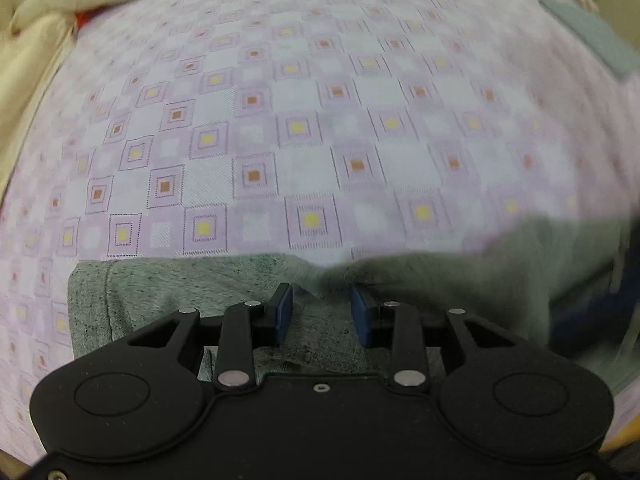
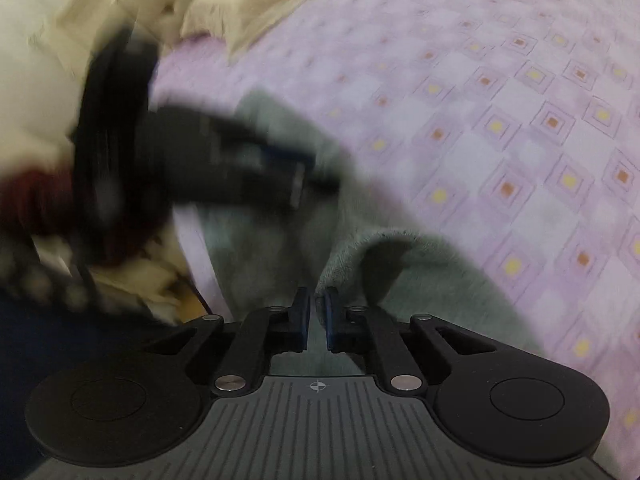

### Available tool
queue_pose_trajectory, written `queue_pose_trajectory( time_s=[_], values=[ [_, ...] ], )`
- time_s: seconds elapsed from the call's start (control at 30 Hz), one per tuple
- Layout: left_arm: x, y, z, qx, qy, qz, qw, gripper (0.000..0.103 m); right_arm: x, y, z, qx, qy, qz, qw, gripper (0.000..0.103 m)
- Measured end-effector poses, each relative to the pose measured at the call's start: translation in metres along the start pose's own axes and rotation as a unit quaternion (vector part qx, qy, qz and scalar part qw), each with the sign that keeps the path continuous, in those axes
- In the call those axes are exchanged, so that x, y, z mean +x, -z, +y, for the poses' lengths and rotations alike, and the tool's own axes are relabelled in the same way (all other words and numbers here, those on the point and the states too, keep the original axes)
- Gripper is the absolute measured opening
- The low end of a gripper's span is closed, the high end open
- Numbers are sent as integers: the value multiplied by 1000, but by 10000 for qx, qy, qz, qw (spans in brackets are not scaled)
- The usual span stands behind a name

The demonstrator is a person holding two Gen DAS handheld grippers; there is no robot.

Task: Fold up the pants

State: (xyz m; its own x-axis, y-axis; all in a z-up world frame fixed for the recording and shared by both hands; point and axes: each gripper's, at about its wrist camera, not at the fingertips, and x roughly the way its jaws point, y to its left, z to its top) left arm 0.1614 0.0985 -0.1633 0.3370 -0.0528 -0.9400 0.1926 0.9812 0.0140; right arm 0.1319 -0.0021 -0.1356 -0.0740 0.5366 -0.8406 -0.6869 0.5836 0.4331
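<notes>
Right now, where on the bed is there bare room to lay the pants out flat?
The patterned bedsheet lies bare between the grey pants at the near edge and the cream duvet bunched at the far left. A grey folded item occupies the far right corner. It is crowded near both tools, left tool and right tool.

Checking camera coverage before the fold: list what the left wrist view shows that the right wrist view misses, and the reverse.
Only the left wrist view shows the grey folded cloth at the sheet's far right and the pants' seamed edge lying flat.

Only the right wrist view shows the left claw, blurred, over the pants, and a raised fold just beyond the right claw, whose jaws are nearly closed.

Both show the grey-green pants, the checked lilac sheet and the cream bedding.
</notes>
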Motion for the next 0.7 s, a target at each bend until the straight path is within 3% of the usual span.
queue_pose_trajectory(
  time_s=[0.13, 0.27, 0.4, 0.5, 0.57, 0.7],
  values=[
    [-7, -22, 2, -170, 322, -78, 9993, 42, 8, 25, 20, -163, 569, 56, 9982, 8],
    [1, -35, -20, 230, 517, -49, 9984, 42, 9, 30, 27, 221, 844, -154, 9961, 8],
    [25, -22, -37, 595, 337, 456, 9966, 42, -34, 31, 15, 750, 1068, -986, 9865, 10],
    [27, -6, -38, 583, 348, 474, 9966, 42, -67, 27, -10, 1312, 1299, -1647, 9689, 27],
    [22, -3, -38, 584, 338, 357, 9971, 42, -73, 22, -31, 1634, 1122, -1718, 9650, 36],
    [20, 0, -38, 535, 308, 304, 9976, 42, -53, 3, -66, 1960, 443, -1303, 9709, 36]
  ],
)
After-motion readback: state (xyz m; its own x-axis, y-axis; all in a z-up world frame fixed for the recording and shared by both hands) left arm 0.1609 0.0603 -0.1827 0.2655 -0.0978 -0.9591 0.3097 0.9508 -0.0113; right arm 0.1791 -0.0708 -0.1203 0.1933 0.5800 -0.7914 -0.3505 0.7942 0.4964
